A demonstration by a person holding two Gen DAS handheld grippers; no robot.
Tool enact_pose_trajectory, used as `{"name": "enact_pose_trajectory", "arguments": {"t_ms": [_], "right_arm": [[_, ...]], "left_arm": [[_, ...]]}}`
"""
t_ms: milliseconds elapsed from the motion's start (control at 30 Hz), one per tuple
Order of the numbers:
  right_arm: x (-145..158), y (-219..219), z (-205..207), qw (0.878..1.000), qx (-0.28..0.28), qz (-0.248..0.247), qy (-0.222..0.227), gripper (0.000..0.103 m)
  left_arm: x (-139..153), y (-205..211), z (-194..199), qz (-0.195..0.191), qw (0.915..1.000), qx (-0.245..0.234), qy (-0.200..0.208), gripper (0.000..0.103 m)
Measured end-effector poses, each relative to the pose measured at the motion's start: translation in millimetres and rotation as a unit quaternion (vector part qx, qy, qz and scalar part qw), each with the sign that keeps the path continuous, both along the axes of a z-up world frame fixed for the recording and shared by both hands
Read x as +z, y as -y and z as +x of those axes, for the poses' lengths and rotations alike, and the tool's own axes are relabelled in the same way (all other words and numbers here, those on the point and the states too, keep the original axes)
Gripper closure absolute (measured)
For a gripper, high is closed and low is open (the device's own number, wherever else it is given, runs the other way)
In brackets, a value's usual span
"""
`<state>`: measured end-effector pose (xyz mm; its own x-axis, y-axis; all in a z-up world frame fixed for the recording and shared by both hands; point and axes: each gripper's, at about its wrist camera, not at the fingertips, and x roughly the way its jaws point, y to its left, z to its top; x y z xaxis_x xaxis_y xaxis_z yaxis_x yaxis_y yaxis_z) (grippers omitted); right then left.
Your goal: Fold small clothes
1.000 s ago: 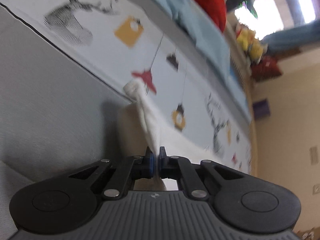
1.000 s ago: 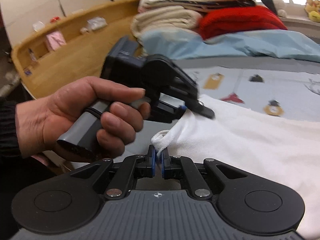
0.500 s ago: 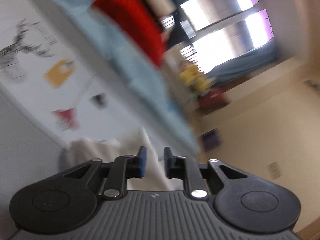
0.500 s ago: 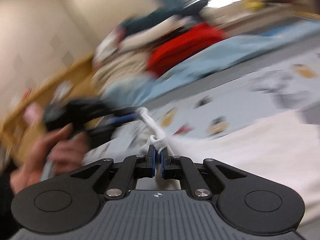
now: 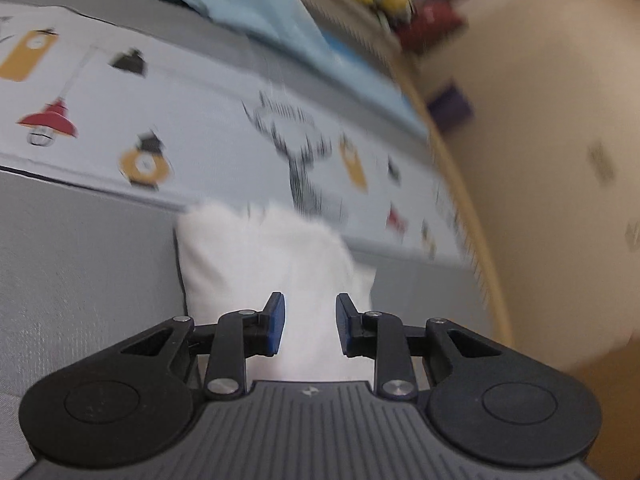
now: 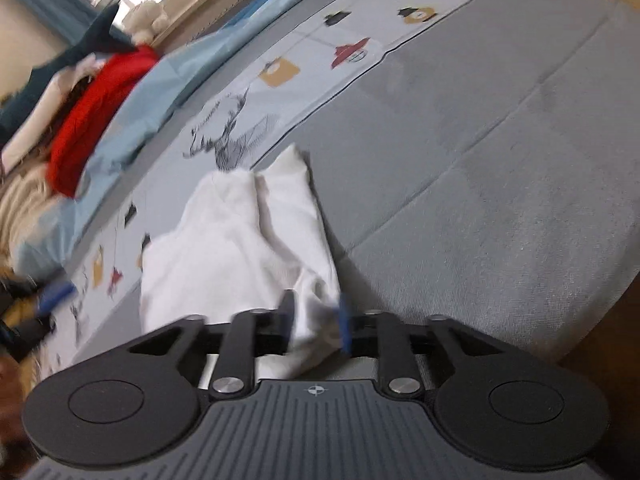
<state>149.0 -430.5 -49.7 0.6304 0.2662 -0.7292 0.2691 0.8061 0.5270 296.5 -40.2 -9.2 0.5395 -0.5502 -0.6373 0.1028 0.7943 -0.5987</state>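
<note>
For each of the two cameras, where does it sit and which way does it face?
Left wrist: on the left gripper, looking along its open fingers at the white garment and patterned cloth.
Right wrist: on the right gripper, fingers open around the garment's edge, facing the red blanket.
Shared: garment, patterned cloth, grey surface.

Left gripper (image 5: 308,328) and right gripper (image 6: 316,322) both point forward, jaws spread apart.
</note>
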Motion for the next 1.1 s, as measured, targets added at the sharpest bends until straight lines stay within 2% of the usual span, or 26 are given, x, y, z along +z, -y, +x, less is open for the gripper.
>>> {"name": "enact_pose_trajectory", "arguments": {"t_ms": [100, 167, 200, 233, 300, 333, 367, 400, 467, 533, 633, 700, 767, 900, 1033, 1100], "right_arm": [[-4.3, 2.8, 7.8, 1.0, -0.004, 0.012, -0.011, 0.056], [-4.4, -3.9, 17.0, 1.0, 0.011, 0.012, -0.013, 0.056], [-2.9, -7.8, 20.5, 1.0, 0.018, -0.003, -0.013, 0.058], [-0.8, -14.1, 23.9, 0.999, 0.029, -0.036, -0.015, 0.061], [-8.2, -24.6, 30.5, 0.993, 0.051, -0.099, -0.048, 0.088], [-15.8, -27.4, 33.0, 0.988, 0.058, -0.121, -0.076, 0.089], [-22.9, -27.5, 35.1, 0.984, 0.054, -0.134, -0.101, 0.094], [-27.9, -24.9, 35.4, 0.981, 0.042, -0.146, -0.122, 0.095], [-24.8, -18.3, 34.0, 0.98, 0.015, -0.158, -0.123, 0.095], [-5.8, -11.4, 29.3, 0.983, -0.02, -0.165, -0.074, 0.093], [29.3, -7.6, 23.0, 0.984, -0.048, -0.17, 0.032, 0.091], [41.2, -10.9, 29.9, 0.986, -0.025, -0.149, 0.073, 0.071], [43.2, -18.3, 41.8, 0.988, 0.01, -0.127, 0.091, 0.067], [38.0, -42.6, 76.2, 0.981, 0.057, -0.15, 0.108, 0.067], [19.0, -52.0, 122.1, 0.988, 0.07, -0.112, 0.081, 0.067], [7.3, -52.8, 143.1, 0.992, 0.065, -0.086, 0.061, 0.067]], "left_arm": [[-16.6, 26.6, -8.1, 0.048, 0.9969, -0.062, -0.011, 0.074], [-34.4, 44.9, -12.6, 0.089, 0.9893, -0.111, -0.034, 0.069], [-48.5, 54.8, -15.4, 0.124, 0.9814, -0.137, -0.055, 0.067], [-64.5, 65.8, -19.2, 0.17, 0.9691, -0.163, -0.073, 0.067], [-86.5, 81.9, -27.5, 0.245, 0.944, -0.203, -0.088, 0.067], [-90.7, 85.3, -30.9, 0.261, 0.9377, -0.213, -0.084, 0.067], [-90.0, 84.8, -30.9, 0.259, 0.9388, -0.212, -0.083, 0.067], [-89.3, 80.3, -29.2, 0.245, 0.9437, -0.203, -0.09, 0.066], [-89.1, 66.0, -24.6, 0.211, 0.9543, -0.179, -0.113, 0.066], [-87.7, 50.0, -21.4, 0.184, 0.9631, -0.152, -0.124, 0.065], [-82.1, 27.0, -18.8, 0.149, 0.9774, -0.11, -0.101, 0.057], [-79.1, 11.1, -14.2, 0.127, 0.9849, -0.08, -0.086, 0.057], [-81.1, -7.3, -13.0, 0.101, 0.9909, -0.044, -0.077, 0.057], [-95.3, -34.0, -2.9, 0.071, 0.9937, 0.011, -0.086, 0.058], [-85.0, -48.0, 15.4, 0.012, 0.9965, 0.055, -0.062, 0.058], [-86.9, -51.5, 25.1, -0.018, 0.9953, 0.069, -0.065, 0.057]]}}
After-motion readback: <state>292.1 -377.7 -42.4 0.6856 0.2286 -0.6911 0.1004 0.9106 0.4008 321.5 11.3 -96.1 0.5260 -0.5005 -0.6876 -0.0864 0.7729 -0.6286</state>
